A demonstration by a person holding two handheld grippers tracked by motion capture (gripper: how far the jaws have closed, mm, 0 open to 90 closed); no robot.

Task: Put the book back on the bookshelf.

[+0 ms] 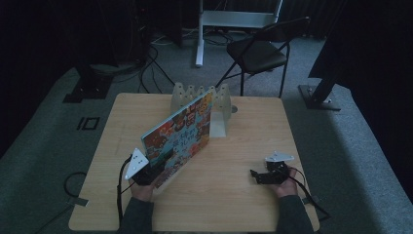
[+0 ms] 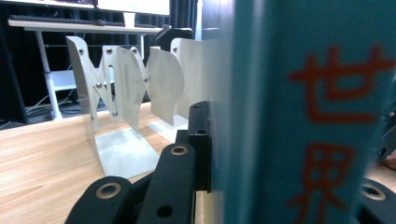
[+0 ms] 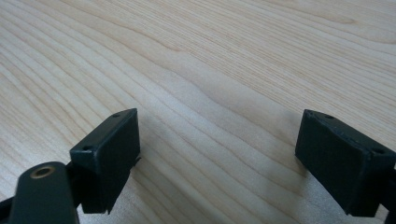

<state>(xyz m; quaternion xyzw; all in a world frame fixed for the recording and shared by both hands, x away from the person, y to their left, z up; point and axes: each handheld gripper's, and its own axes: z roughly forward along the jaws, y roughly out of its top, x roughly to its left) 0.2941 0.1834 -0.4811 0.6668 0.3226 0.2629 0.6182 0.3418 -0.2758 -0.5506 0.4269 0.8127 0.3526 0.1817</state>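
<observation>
A large picture book (image 1: 180,134) with a bright, busy cover stands tilted on the wooden table (image 1: 243,126), its far end near a white metal book rack (image 1: 219,100). My left gripper (image 1: 148,175) is shut on the book's near edge. In the left gripper view the teal spine (image 2: 299,112) with red characters sits between the black jaws, and the rack's white dividers (image 2: 130,88) stand beyond. My right gripper (image 1: 258,176) rests low over the table at the front right. Its jaws stand wide apart and open over bare wood (image 3: 219,93), with nothing between them (image 3: 217,161).
A black folding chair (image 1: 258,51) stands beyond the table's far edge. A white desk leg (image 1: 198,34) and dark stands are on the grey carpet behind. Cables trail off the table's front left and front right corners.
</observation>
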